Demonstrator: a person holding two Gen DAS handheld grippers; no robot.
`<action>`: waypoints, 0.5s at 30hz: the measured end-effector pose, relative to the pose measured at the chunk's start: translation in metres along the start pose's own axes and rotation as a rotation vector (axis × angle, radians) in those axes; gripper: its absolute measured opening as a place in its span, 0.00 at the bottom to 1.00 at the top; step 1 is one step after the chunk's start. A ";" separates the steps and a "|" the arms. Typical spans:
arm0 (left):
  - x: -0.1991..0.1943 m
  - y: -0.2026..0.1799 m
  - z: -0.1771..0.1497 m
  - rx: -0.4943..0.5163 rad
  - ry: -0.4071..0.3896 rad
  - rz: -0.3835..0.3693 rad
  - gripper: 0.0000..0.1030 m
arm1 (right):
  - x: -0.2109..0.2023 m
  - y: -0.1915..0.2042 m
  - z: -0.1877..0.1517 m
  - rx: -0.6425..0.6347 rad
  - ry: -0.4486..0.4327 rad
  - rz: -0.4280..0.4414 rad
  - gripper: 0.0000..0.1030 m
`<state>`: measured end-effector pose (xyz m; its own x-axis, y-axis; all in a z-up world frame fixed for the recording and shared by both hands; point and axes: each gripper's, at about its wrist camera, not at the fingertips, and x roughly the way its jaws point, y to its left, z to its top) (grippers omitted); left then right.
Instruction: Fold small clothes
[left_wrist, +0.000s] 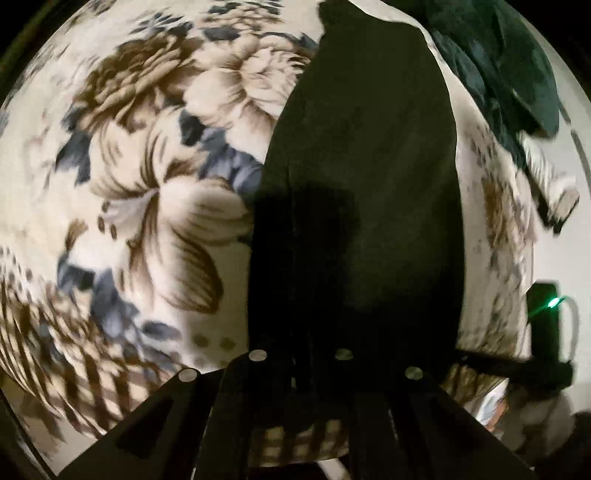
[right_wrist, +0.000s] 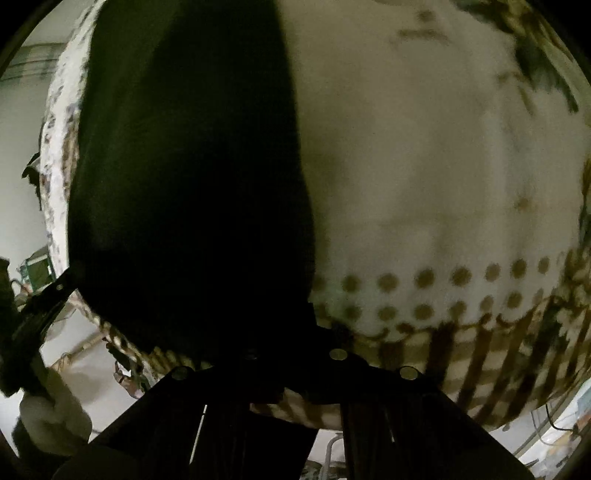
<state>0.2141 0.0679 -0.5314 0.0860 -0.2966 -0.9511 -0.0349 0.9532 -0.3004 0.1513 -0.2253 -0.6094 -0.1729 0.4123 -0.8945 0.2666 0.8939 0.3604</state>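
Left wrist view, left to right: floral blanket (left_wrist: 140, 177) in cream, brown and grey-blue covers the bed, with a check-and-dot border along its near edge. A dark garment (left_wrist: 365, 166) lies on it as a long strip running from the far edge down to the left gripper (left_wrist: 303, 373). Its near end disappears into the dark between the fingers; jaws are closed there, and the cloth appears pinched, though black on black hides the contact. Further right, a pile of dark teal clothes (left_wrist: 517, 74) sits at the far corner of the bed, apart from the strip. At the right edge is a black device with a green light (left_wrist: 552, 303), the other tool seen from the side. Right wrist view, left to right: a gloved hand (right_wrist: 48, 413) holds the left tool at the frame's edge, then the same dark garment (right_wrist: 192, 177) fills the left half, draping from the top down to the right gripper (right_wrist: 295, 369). Jaws are closed, with the garment's near edge at the fingertips; the grip itself is too dark to confirm. To the right is plain cream blanket (right_wrist: 424, 166) with dot rows and the striped border. Both views are motion-blurred.
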 end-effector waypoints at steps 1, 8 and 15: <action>0.004 0.001 0.002 0.017 0.007 0.018 0.04 | -0.006 -0.007 0.001 -0.005 0.002 0.001 0.07; 0.037 0.021 -0.002 -0.136 0.072 -0.125 0.22 | 0.020 -0.015 0.006 0.049 0.112 0.038 0.27; 0.056 -0.005 -0.033 -0.082 0.183 -0.155 0.49 | 0.020 -0.033 0.006 0.102 0.142 0.109 0.47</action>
<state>0.1858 0.0447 -0.5853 -0.0852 -0.4516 -0.8881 -0.1171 0.8897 -0.4412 0.1448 -0.2479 -0.6404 -0.2679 0.5326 -0.8029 0.3840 0.8233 0.4180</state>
